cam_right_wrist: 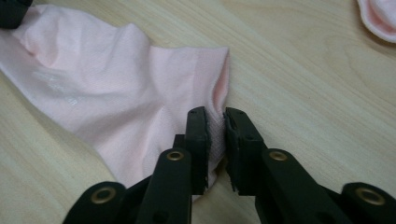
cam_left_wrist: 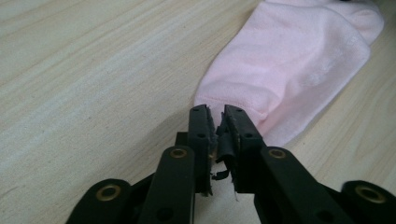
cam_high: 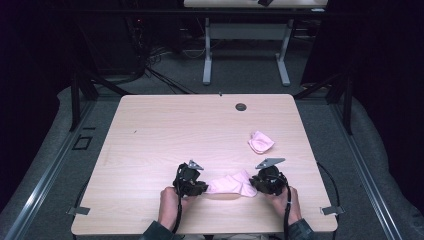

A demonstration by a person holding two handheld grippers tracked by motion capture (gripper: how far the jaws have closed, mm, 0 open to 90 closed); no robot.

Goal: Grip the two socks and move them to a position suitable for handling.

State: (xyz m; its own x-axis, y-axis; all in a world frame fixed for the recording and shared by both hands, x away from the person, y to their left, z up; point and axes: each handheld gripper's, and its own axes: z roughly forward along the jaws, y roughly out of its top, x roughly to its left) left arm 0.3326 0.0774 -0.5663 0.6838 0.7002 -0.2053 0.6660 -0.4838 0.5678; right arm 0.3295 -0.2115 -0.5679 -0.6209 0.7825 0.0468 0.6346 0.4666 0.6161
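Note:
A pale pink sock lies stretched flat on the light wooden table, near its front edge, between my two grippers. At the sock's left end is my left gripper; in the left gripper view its jaws are pressed together on the hemmed edge of the sock. My right gripper is at the sock's right end. The right gripper view shows that gripper shut on ribbed fabric beside the sock's opening.
A second pink sock, crumpled, lies on the table to the right and farther back; its edge shows as the second sock. A dark round grommet sits near the far edge. Another table stands beyond.

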